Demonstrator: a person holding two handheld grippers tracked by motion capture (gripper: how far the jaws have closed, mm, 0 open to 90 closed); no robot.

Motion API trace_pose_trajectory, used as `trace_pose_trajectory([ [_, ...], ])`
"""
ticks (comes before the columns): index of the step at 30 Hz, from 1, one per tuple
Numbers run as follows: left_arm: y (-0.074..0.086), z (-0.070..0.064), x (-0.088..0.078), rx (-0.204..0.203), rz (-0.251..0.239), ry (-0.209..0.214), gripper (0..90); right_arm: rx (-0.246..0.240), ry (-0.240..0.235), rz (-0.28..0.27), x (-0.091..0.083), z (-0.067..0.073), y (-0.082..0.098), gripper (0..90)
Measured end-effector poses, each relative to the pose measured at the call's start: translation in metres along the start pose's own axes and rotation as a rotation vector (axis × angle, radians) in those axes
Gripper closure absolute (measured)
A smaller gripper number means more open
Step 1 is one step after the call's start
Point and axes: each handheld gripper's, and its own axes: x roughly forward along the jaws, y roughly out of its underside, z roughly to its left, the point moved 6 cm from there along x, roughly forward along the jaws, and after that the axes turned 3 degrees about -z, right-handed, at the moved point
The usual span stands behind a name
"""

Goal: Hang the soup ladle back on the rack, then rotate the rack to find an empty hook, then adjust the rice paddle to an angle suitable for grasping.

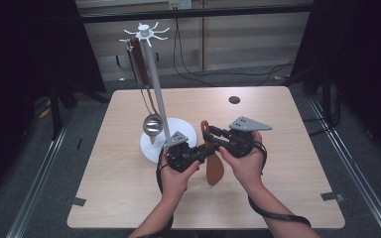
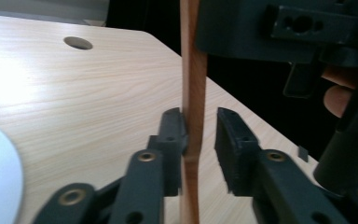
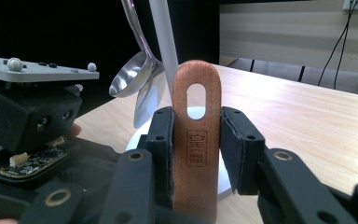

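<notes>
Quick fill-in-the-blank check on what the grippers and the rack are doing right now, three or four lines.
1. The wooden spatula is gripped near its handle hole by the ____ gripper.
2. The left gripper has ____ jaw touching the spatula's edge.
3. A steel ladle hangs from the ____.
4. The rack's round base is coloured ____.

Missing words: right; one; rack; white

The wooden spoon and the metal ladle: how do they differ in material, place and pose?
The wooden spoon is brown wood; the metal ladle is shiny steel. The spoon is held over the table between the left gripper and right gripper; the ladle hangs on the white stand. The spoon's bowl points toward the person; the ladle's bowl hangs low near the stand's base. Both are long-handled utensils.
</notes>
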Motion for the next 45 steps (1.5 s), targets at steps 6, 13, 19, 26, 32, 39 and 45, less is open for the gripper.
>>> trace_pose_trajectory([
  [6,-0.007,-0.005,-0.003,0.002,0.0,0.006,82.5,0.012,0.003,-0.016,-0.002,0.002,-0.005,66.8],
  [13,-0.012,-0.007,-0.007,0.019,0.005,0.011,83.1,0.006,-0.015,-0.026,-0.006,0.005,-0.011,64.8],
  [19,-0.015,0.001,-0.014,0.009,-0.005,-0.009,83.1,-0.016,0.013,-0.036,-0.012,-0.003,-0.008,42.6],
  [26,-0.021,0.008,-0.026,0.007,-0.028,-0.03,83.0,-0.062,0.075,0.022,-0.019,-0.027,0.008,25.0],
  [32,-0.026,0.01,-0.032,0.015,-0.035,-0.035,83.0,-0.077,0.099,0.07,-0.021,-0.042,0.025,19.0],
  [39,-0.043,0.013,-0.041,0.03,-0.073,-0.01,83.0,-0.107,0.091,0.127,-0.017,-0.049,0.045,11.9],
  [45,-0.066,0.01,-0.051,0.05,-0.109,-0.003,83.0,-0.105,0.092,0.148,-0.019,-0.055,0.051,8.3],
])
